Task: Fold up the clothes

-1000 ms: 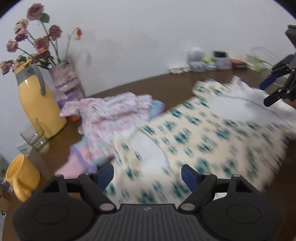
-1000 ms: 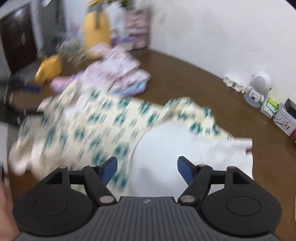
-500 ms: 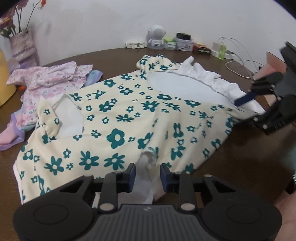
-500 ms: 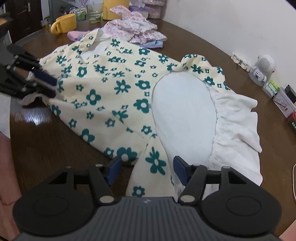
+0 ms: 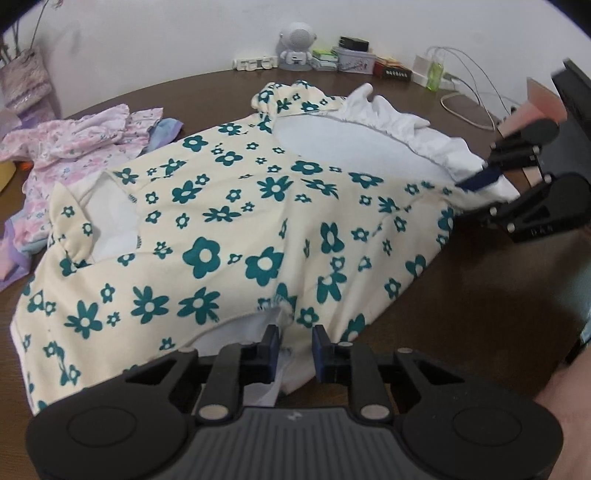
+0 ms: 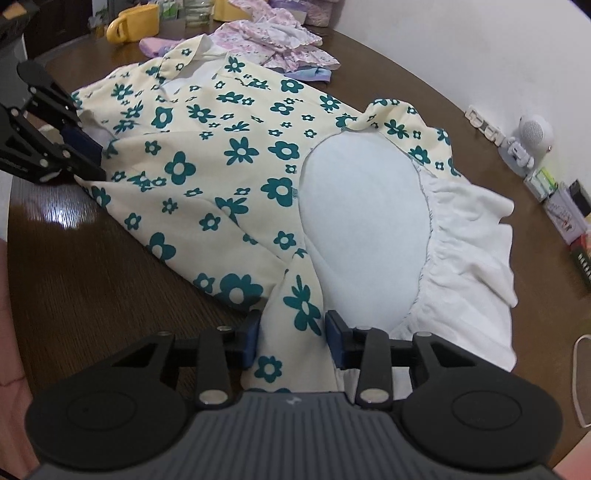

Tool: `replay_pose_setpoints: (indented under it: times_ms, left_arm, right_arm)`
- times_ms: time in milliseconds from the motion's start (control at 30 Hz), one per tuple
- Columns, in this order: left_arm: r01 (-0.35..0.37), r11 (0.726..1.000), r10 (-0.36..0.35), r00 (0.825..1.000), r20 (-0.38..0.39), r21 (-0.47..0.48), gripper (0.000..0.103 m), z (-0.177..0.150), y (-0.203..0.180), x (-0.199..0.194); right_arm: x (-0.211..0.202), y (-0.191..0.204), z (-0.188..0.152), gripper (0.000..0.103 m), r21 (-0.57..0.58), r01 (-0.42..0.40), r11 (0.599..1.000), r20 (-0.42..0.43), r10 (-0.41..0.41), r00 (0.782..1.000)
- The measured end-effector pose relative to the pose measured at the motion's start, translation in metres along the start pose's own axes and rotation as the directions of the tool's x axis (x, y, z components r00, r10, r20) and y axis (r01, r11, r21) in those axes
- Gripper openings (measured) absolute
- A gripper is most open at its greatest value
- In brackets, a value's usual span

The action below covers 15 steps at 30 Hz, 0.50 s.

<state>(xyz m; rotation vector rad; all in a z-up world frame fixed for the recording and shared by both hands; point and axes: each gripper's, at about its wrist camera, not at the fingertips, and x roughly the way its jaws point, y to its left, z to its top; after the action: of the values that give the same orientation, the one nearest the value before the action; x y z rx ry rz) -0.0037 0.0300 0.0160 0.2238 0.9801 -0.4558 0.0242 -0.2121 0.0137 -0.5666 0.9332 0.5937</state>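
The left tool (image 5: pixel 294 349) is now clenched on the near hem of the flowered garment (image 5: pixel 258 229), its blue pads drawn close with a bunch of cream cloth and white lining pinched between them; a second ago those pads stood wide apart above the cloth. The right tool (image 6: pixel 291 338) has closed likewise, grasping a flowered flap at the garment's other near corner, though its pads sit further apart around a thicker fold. Each tool shows in the other's view, clamped on the same long edge.

Outward from the grips, the garment lies spread flat on the brown table (image 6: pixel 92 280), white inner panel and ruffled trim (image 6: pixel 476 236) facing up. A pile of pink clothes (image 5: pixel 85 140) rests just beyond it, near a yellow mug (image 6: pixel 133 22). A small speaker figure (image 5: pixel 295 44) and boxes sit at the wall.

With both corners of one edge now held, the first fold looks ready to begin: probably lifting that edge and carrying it across toward the far side.
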Motion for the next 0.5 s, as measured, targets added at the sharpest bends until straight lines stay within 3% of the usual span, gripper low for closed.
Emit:
replay_pose_setpoints:
  times_ms: [200,233,333,500]
  left_arm:
    - [-0.014,0.999,0.015,1.0,0.009,-0.036,0.016,0.01,0.004,0.011]
    - [-0.007,0.999,0.007,1.0,0.011,-0.036,0.004,0.011,0.004,0.012]
    - [0.039,0.999,-0.039,0.999,0.008,0.0,0.002,0.013,-0.003,0.007]
    - [0.112,0.992,-0.112,0.994,-0.003,0.054,0.002,0.012,-0.006,-0.017]
  right_arm:
    - [0.002,0.001,0.001,0.033,-0.014,-0.007,1.0,0.006,0.007,1.0]
    - [0.002,0.002,0.0,0.027,-0.018,-0.009,1.0,0.007,0.009,1.0]
    - [-0.002,0.005,-0.001,0.013,-0.038,-0.001,0.999,0.019,0.002,1.0]
    - [-0.011,0.009,-0.005,0.012,-0.12,0.011,0.993,0.003,-0.01,1.0]
